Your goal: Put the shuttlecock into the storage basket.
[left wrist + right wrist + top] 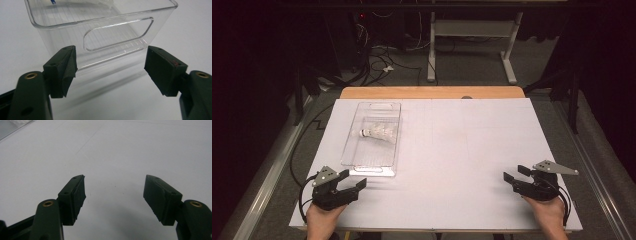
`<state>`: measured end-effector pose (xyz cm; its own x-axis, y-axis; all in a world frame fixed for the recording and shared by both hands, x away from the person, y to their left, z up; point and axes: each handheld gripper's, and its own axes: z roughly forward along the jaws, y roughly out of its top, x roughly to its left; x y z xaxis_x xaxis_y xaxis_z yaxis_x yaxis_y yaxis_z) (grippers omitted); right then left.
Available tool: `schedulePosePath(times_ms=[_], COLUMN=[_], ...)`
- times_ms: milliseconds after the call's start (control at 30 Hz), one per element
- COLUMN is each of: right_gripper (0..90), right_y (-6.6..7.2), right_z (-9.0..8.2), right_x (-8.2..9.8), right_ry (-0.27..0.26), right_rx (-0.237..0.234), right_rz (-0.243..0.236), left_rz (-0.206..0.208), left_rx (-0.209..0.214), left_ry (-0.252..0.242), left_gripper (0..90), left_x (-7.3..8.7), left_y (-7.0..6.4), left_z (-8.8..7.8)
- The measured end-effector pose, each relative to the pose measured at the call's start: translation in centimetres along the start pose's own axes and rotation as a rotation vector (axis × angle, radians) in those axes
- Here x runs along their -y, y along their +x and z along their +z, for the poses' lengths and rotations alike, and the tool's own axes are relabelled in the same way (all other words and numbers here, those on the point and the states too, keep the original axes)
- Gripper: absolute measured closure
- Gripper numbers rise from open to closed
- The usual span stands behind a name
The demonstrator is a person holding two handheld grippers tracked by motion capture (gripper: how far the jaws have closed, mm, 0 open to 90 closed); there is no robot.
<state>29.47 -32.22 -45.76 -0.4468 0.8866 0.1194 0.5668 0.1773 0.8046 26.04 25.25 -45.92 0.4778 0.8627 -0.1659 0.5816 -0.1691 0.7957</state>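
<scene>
A clear plastic bin [360, 150] lies on the white table, left of centre, with a white shuttlecock [377, 133] inside it. My left gripper [353, 180] rests near the table's front left, open, just short of the bin's near end. In the left gripper view the bin's handle cutout [117, 33] stands close ahead, beyond the open left gripper [110, 62]. My right gripper [515, 174] sits at the front right, open, nothing between its jaws. In the right gripper view the right gripper [114, 186] faces bare white table.
The white tabletop [472, 150] spreads wide between the two grippers. A wooden edge [432, 92] runs along the back. Beyond it are a floor with cables [377, 60] and a white desk frame [472, 45].
</scene>
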Motion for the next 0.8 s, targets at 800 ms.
schedulePosePath(times_ms=[800], right_gripper=[33.3], right_y=[-0.26], right_z=[-0.82], right_x=[0.88], right_ry=[-0.028], right_rx=[-0.010], right_rz=[0.022], left_rz=[-0.005], left_rx=[0.005], left_ry=[0.004], left_gripper=[26.8], left_x=[0.03], left_y=[0.12], left_z=[-0.04])
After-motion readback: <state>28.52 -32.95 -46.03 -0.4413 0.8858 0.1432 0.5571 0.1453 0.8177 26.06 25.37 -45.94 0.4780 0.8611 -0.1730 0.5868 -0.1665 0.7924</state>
